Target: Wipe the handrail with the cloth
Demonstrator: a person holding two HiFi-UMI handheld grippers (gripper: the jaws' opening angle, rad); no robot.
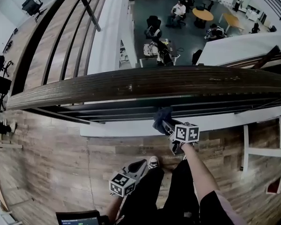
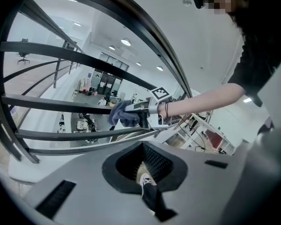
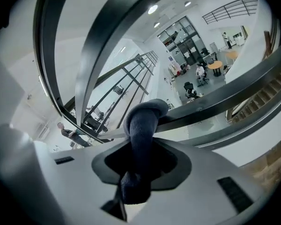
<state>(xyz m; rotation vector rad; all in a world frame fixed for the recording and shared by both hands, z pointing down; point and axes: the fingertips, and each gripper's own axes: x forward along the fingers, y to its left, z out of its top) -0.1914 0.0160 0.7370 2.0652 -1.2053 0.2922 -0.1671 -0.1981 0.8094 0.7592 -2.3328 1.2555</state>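
Handrail (image 1: 145, 83) stretched left to right ahead of the person, lower rails (image 1: 131, 110) set beneath it, cloth (image 1: 160, 116) clamped in the right gripper (image 1: 166, 123) at those lower rails, left gripper (image 1: 138, 166) held lower and leftward, above the plank floor (image 1: 61, 158), beside a shoe (image 1: 153, 162), tables (image 1: 203, 14) seen beyond on the level below.

no legible words or numbers anywhere. only black-and-white square patterns on the cube (image 1: 186, 133) of the right gripper (image 1: 163, 122) and of the left gripper (image 1: 141, 164); print on the screen (image 1: 79, 218) at the bottom edge too small to read.
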